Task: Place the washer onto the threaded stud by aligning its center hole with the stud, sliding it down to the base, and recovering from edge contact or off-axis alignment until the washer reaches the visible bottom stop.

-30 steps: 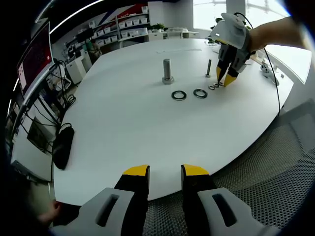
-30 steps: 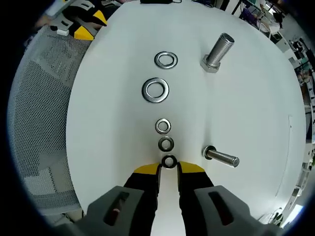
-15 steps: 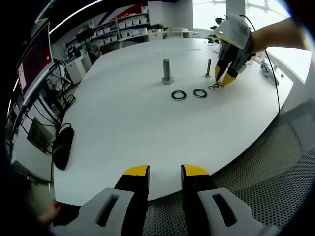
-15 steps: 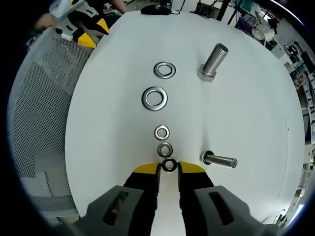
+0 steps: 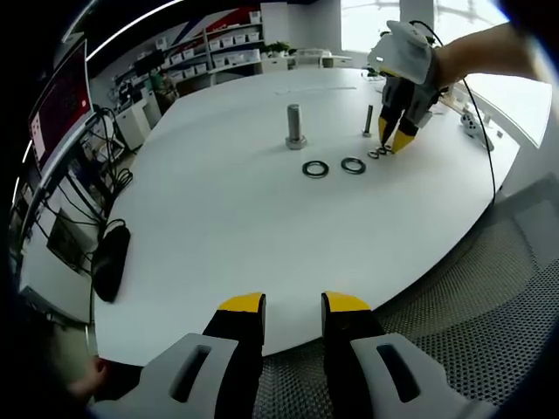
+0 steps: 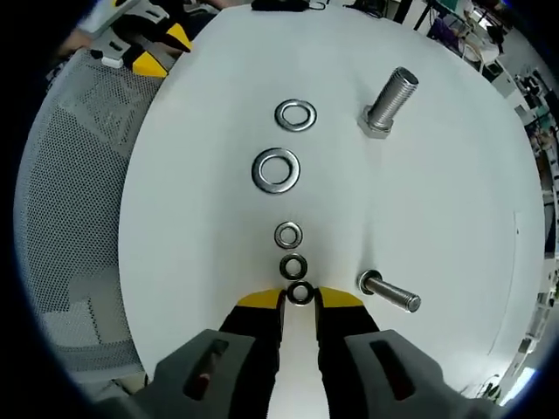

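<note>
A line of washers lies on the white table (image 6: 437,201). Nearest me, the small dark washer (image 6: 300,293) lies flat between the yellow tips of my right gripper (image 6: 300,299), whose jaws stand narrowly open on either side of it. Two more small washers (image 6: 293,265) and two large washers (image 6: 276,169) follow beyond it. The thin threaded stud (image 6: 390,294) stands just right of the tips. In the left gripper view my right gripper (image 5: 390,141) points down at the small washers (image 5: 376,154) beside the thin stud (image 5: 368,120). My left gripper (image 5: 293,301) hangs open at the near table edge.
A thick bolt (image 6: 389,100) stands on its head past the large washers, also seen as the thick bolt (image 5: 296,127). A mesh chair (image 6: 70,175) lies along the table edge. A dark pouch (image 5: 112,257) rests at the table's left edge. Shelves and desks fill the background.
The right gripper has edged forward, so the small washer now sits a little deeper between its tips; its jaw gap is unchanged. The left gripper has stayed put.
</note>
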Demonstrator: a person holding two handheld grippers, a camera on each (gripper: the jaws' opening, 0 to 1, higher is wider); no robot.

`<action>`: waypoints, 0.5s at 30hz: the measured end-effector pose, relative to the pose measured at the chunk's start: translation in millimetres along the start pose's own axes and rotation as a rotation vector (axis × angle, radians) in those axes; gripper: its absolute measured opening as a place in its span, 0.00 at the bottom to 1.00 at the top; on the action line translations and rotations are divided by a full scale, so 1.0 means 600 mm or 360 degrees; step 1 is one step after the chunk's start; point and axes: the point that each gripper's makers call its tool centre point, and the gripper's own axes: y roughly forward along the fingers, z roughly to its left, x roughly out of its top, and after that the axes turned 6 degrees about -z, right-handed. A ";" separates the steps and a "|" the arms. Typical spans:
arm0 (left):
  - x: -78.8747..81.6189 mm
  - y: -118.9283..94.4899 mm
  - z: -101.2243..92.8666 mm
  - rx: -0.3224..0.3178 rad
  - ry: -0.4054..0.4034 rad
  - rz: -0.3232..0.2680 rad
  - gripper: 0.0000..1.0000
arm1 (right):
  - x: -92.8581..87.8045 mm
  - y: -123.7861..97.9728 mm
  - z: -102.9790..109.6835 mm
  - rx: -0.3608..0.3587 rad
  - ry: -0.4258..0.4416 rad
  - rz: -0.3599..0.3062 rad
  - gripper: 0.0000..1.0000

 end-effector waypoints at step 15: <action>0.000 0.000 -0.001 -0.0004 0.0003 -0.0002 0.23 | -0.001 0.000 0.000 -0.0014 -0.0010 0.0057 0.16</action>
